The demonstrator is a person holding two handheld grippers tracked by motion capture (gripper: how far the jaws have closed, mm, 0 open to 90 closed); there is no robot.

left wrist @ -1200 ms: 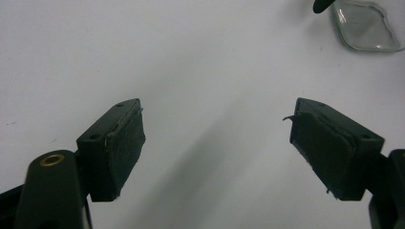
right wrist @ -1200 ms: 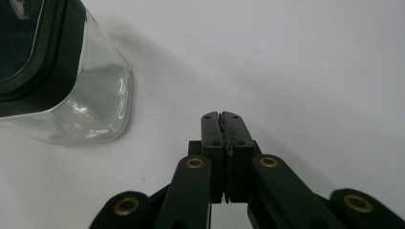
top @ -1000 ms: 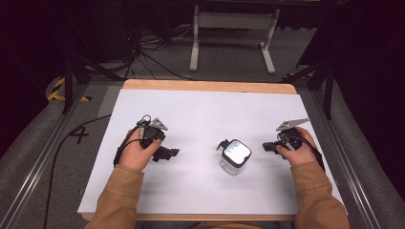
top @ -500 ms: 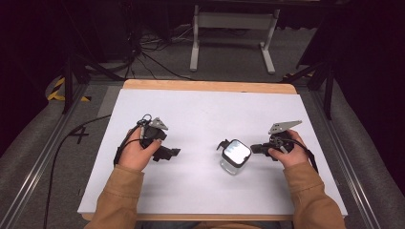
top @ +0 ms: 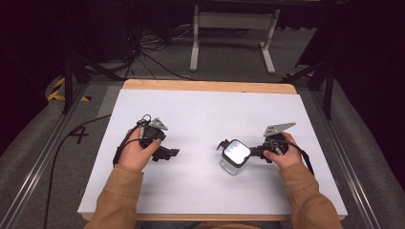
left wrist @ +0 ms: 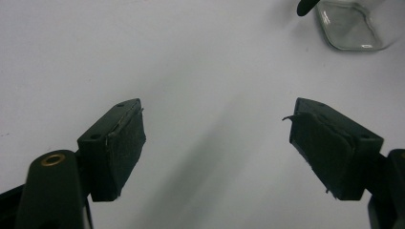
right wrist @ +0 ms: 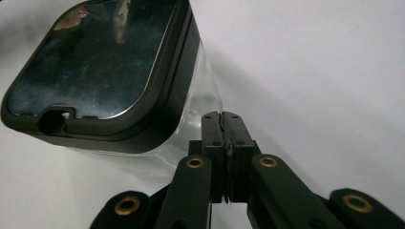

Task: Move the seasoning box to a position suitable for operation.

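A clear square jar (top: 233, 157) with a dark-rimmed glossy lid stands right of the table's middle; a small black tab (top: 222, 144) sticks out from its left side. My right gripper (top: 254, 152) lies low at the jar's right side. In the right gripper view its jaws (right wrist: 223, 117) are pressed together with nothing between them, tips right by the jar's (right wrist: 105, 62) clear wall just under the lid. My left gripper (top: 170, 153) rests on the table to the left, pointing toward the jar. In its own view the left gripper (left wrist: 217, 143) is open and empty, the jar's base (left wrist: 351, 26) far ahead.
The white tabletop (top: 205, 114) has a wooden strip (top: 205, 86) along its far edge. On the floor beyond stand a metal frame (top: 231, 33) and tangled cables (top: 143, 52). A cable (top: 62, 148) trails off the table's left side.
My right hand has moved left and down, bringing the shut gripper close to the jar's right side. The jar and the left hand have stayed put.
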